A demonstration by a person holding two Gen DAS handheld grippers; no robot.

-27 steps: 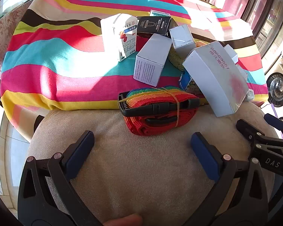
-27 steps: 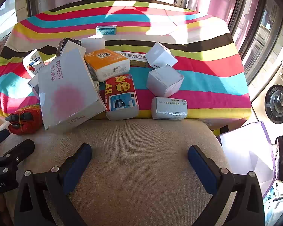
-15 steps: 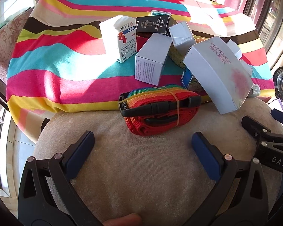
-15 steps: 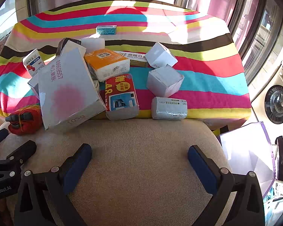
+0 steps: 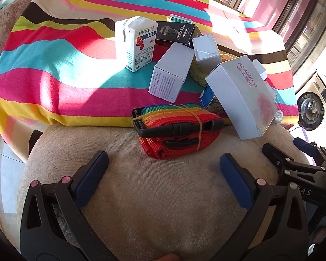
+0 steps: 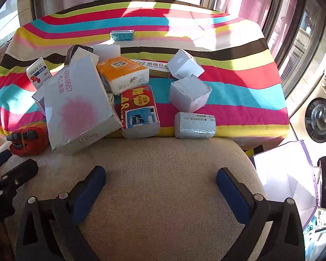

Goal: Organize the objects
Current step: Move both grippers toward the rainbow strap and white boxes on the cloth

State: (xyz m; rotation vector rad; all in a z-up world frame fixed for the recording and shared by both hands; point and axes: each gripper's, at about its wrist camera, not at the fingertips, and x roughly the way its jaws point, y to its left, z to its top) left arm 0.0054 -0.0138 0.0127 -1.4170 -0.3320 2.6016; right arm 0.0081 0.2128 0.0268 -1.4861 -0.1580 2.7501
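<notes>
A heap of boxes and packs lies on a striped cloth (image 6: 239, 91). A folded rainbow strap (image 5: 178, 128) with a black buckle rests at the cloth's near edge, just ahead of my left gripper (image 5: 163, 167), which stands open and empty over a beige cushion (image 5: 158, 195). A big white box (image 5: 241, 95) with a pink blotch leans beside the strap; the same big white box (image 6: 76, 106) fills the left of the right wrist view. A red pack (image 6: 139, 111), an orange tissue pack (image 6: 123, 74) and a small silvery pack (image 6: 194, 125) lie ahead of my right gripper (image 6: 160, 180), open and empty.
A white carton (image 5: 139, 43) stands upright at the back, next to a black box (image 5: 176, 32) and grey boxes (image 5: 171, 76). Two white cubes (image 6: 189, 93) sit right of the heap. A washing machine (image 6: 319, 119) and a white bag (image 6: 289, 174) are off to the right.
The left wrist view has shifted a little, so the strap and boxes sit slightly farther right and lower. The right wrist view is unchanged. Both grippers stay open.
</notes>
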